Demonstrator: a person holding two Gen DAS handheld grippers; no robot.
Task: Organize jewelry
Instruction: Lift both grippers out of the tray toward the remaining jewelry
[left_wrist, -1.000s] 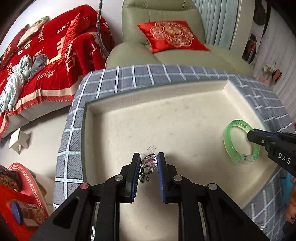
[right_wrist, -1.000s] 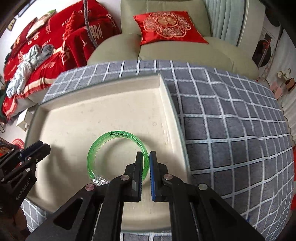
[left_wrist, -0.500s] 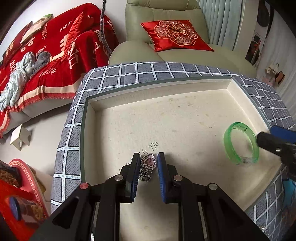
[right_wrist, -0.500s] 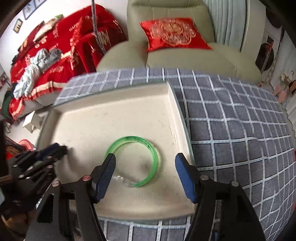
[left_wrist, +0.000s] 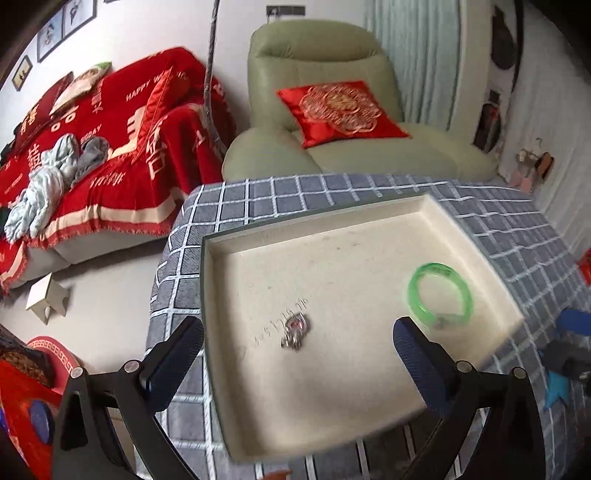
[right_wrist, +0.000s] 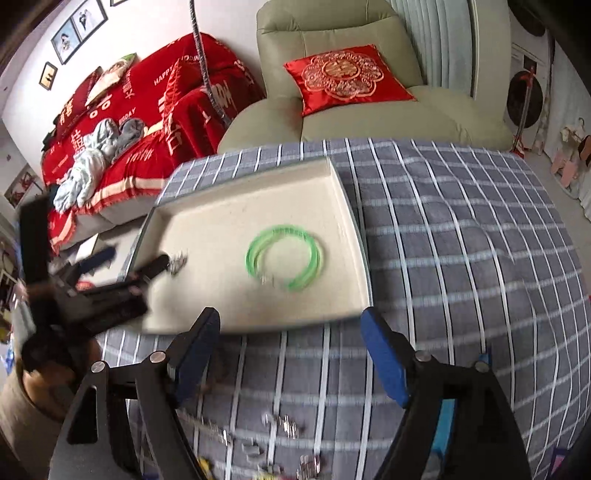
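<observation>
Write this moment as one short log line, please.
left gripper: jaws just opened, empty | right gripper: same | pendant, green bangle: lying in tray

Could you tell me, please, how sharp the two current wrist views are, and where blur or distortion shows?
Left wrist view: mild blur on the pendant; tray edges bowed by fisheye. Right wrist view: stronger blur, green bangle doubled, left hand-held gripper smeared.

Soft, even daylight fills the room, brightest at the pale curtain (left_wrist: 413, 55) behind the armchair (right_wrist: 362, 99). Shadows stay faint. Fisheye distortion bends the checked cloth (right_wrist: 461, 258) and darkens the frame corners. Motion blur smears the green bangle (right_wrist: 286, 258) and the tray (left_wrist: 332, 240) edges in both views.
</observation>
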